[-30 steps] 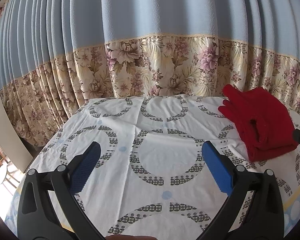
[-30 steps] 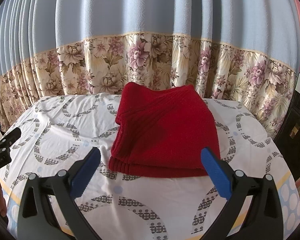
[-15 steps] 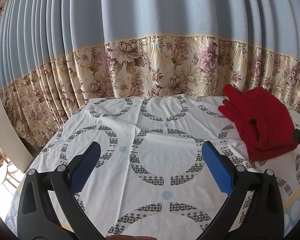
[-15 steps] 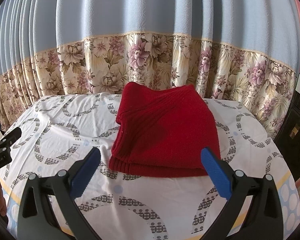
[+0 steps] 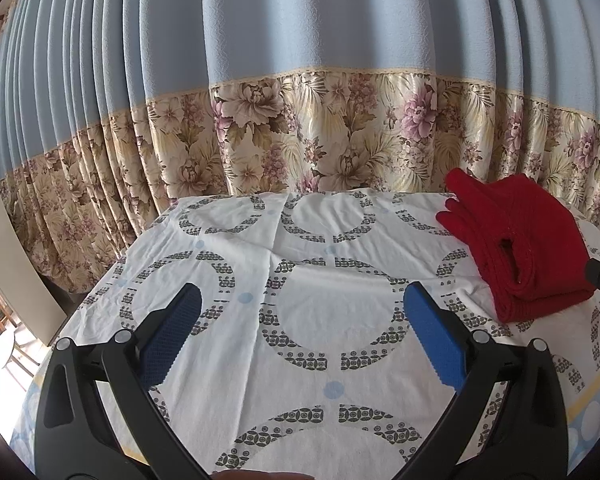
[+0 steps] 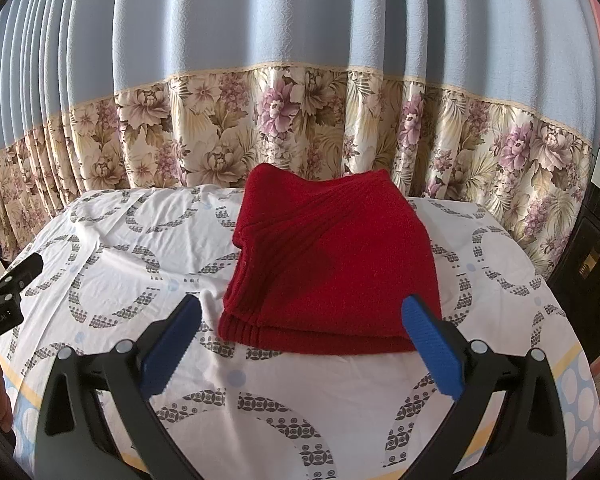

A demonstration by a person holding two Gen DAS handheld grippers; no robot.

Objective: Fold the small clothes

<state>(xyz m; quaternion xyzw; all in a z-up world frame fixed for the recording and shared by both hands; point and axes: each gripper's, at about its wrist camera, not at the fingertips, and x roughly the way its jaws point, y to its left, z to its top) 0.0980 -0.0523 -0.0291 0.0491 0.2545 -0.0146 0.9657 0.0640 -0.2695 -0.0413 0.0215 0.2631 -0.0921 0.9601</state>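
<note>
A red knitted garment [image 6: 332,264] lies folded in a neat stack on the table's white cloth [image 6: 140,272] with grey ring patterns. In the left wrist view it sits at the far right [image 5: 516,240]. My right gripper [image 6: 300,312] is open and empty, just in front of the garment's near edge and above the cloth. My left gripper [image 5: 300,304] is open and empty over bare cloth [image 5: 300,260], to the left of the garment. The left gripper's tip shows at the left edge of the right wrist view [image 6: 8,284].
A blue curtain with a floral band [image 5: 320,132] hangs close behind the table's far edge. A dark cabinet [image 6: 596,264] stands to the right of the table. A pale board [image 5: 12,264] leans at the left.
</note>
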